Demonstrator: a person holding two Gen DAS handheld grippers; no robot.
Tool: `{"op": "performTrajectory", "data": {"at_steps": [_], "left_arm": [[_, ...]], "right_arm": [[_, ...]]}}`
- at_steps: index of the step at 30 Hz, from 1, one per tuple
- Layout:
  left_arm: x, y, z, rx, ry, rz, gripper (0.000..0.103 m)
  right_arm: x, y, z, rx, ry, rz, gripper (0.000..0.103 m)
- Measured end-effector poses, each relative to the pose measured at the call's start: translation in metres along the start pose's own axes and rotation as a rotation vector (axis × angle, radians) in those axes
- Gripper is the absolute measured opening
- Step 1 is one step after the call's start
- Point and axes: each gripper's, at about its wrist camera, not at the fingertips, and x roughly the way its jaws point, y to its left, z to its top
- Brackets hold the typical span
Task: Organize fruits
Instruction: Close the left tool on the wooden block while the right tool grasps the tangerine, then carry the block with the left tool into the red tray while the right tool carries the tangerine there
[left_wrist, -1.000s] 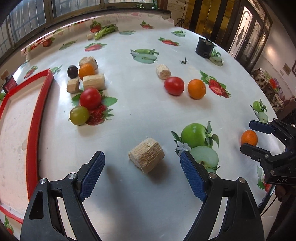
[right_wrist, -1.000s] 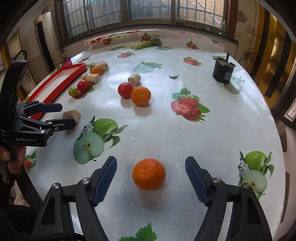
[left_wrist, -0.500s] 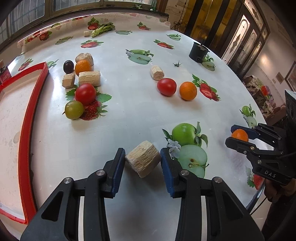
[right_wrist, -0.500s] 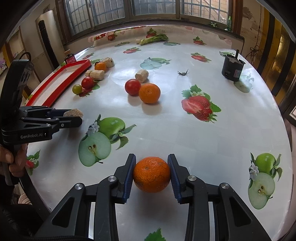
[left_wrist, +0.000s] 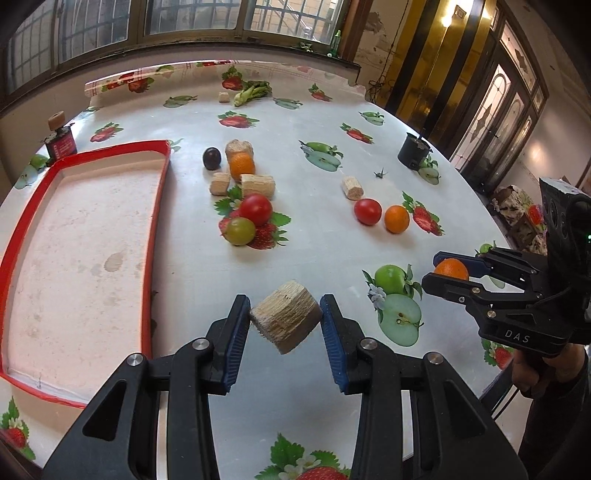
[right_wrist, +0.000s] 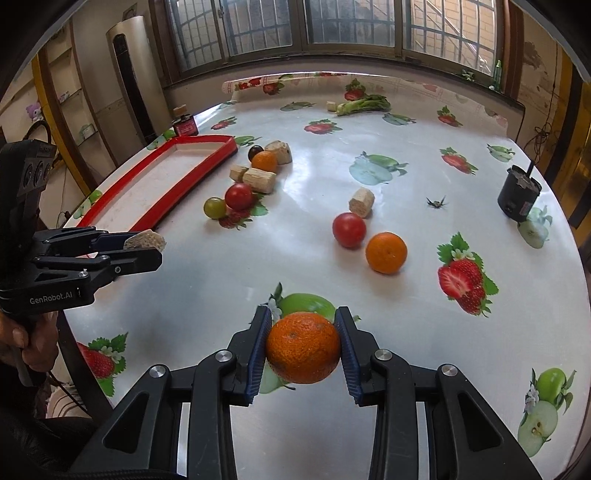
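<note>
Straw-coloured and fibrous, the block (left_wrist: 285, 320) sits clamped between the blue pads of the left gripper (left_wrist: 284, 325), tilted on one corner and lifted clear of the surface (left_wrist: 332, 251), its long axis running roughly across the gap from finger to finger. The fingers on that side have just been closing and now press the block from both flanks. On the other side the right gripper (right_wrist: 303, 347) has likewise just been closing, and its fingers squeeze a round orange (right_wrist: 303, 347), which hangs a little above the printed apple on the cloth. The relation that matters next, as I judge it, is where the red tray (left_wrist: 159, 206) lies from each load: it lies ahead and to the left of the left gripper, just beside it, while the right gripper is well apart from it with the left one between. So the left hand is the nearer and would reach the tray with a short swing leftward; the orange has to cross further. Farther out, a green tomato (left_wrist: 240, 230) and a red tomato (left_wrist: 255, 209) touch near the tray's long edge, with more blocks, a small orange and a dark plum beyond; another tomato and orange sit to the right.
</note>
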Motion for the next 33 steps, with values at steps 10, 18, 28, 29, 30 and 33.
{"op": "performTrajectory", "data": {"at_steps": [10,18,28,29,30,33], "left_arm": [[-0.028,0.047,0.000,-0.084,-0.057,0.069,0.037],[-0.043,0.090,-0.004,-0.158,-0.081,0.128,0.037],[-0.057,0.137,-0.012,-0.238,-0.098,0.207,0.037],[-0.057,0.142,-0.013,-0.246,-0.096,0.214,0.037],[-0.057,0.146,-0.013,-0.254,-0.095,0.220,0.037],[-0.057,0.158,-0.016,-0.272,-0.091,0.242,0.037]], "right_arm": [[0.013,0.046,0.022,-0.066,-0.002,0.095,0.037],[0.030,0.085,0.045,-0.118,0.017,0.190,0.037],[0.043,0.138,0.085,-0.183,-0.007,0.294,0.036],[0.046,0.144,0.090,-0.187,-0.007,0.310,0.036],[0.049,0.151,0.094,-0.193,-0.005,0.324,0.036],[0.062,0.172,0.106,-0.235,0.004,0.355,0.036]]}}
